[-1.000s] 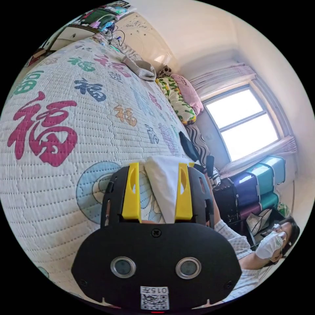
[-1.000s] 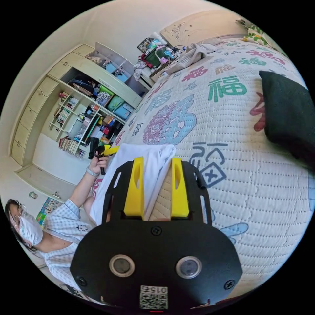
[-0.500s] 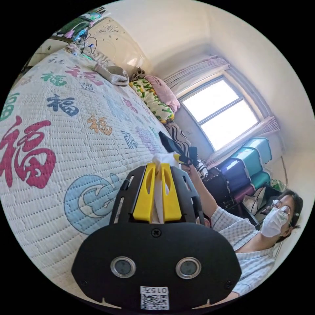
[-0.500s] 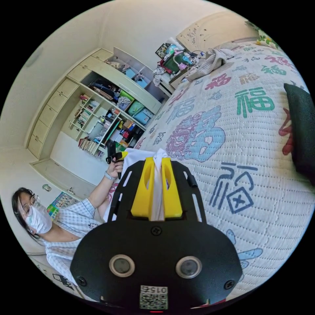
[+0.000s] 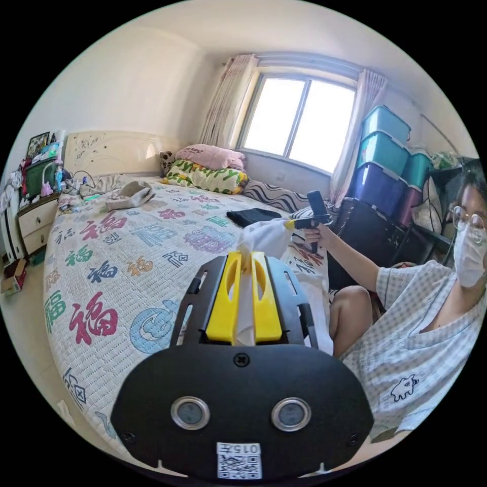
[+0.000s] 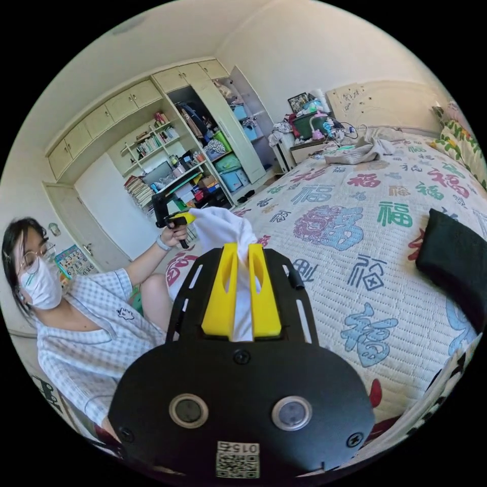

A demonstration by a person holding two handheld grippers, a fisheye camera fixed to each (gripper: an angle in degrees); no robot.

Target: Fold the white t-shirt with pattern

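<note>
Both pairs of yellow jaws are nearly closed, each pinching a bunch of white cloth: your left gripper (image 5: 244,256) has the white t-shirt (image 5: 264,238) squeezed between its two jaws, and your right gripper (image 6: 243,248) clamps another part of the same shirt (image 6: 220,225) the same way

In the left gripper view the shirt puffs out beyond the jaw tips and stretches away to the right gripper (image 5: 299,222), whose yellow tips touch the cloth, while more white fabric hangs down at the right of your jaws beside your bare knee (image 5: 350,309). In the right gripper view the cloth runs to the left gripper (image 6: 175,219), held up in your left hand (image 6: 172,236). The shirt is lifted above the near edge of the bed, strung between the two grippers; no pattern can be made out on the parts that show

Below it lies the quilted bedspread (image 5: 127,264) printed with large coloured characters. A folded black garment (image 5: 252,215) rests on the bed on the far side of the shirt, well apart from it; the right gripper view has it (image 6: 451,264) at the right. Further off, a beige garment (image 5: 129,193) lies crumpled near the headboard (image 5: 111,149), and folded bedding (image 5: 208,170) is piled under the window (image 5: 299,124). Stacked plastic storage bins (image 5: 388,152) stand right of the window. Across the room, an open wardrobe with shelves (image 6: 177,152) lines the wall
</note>
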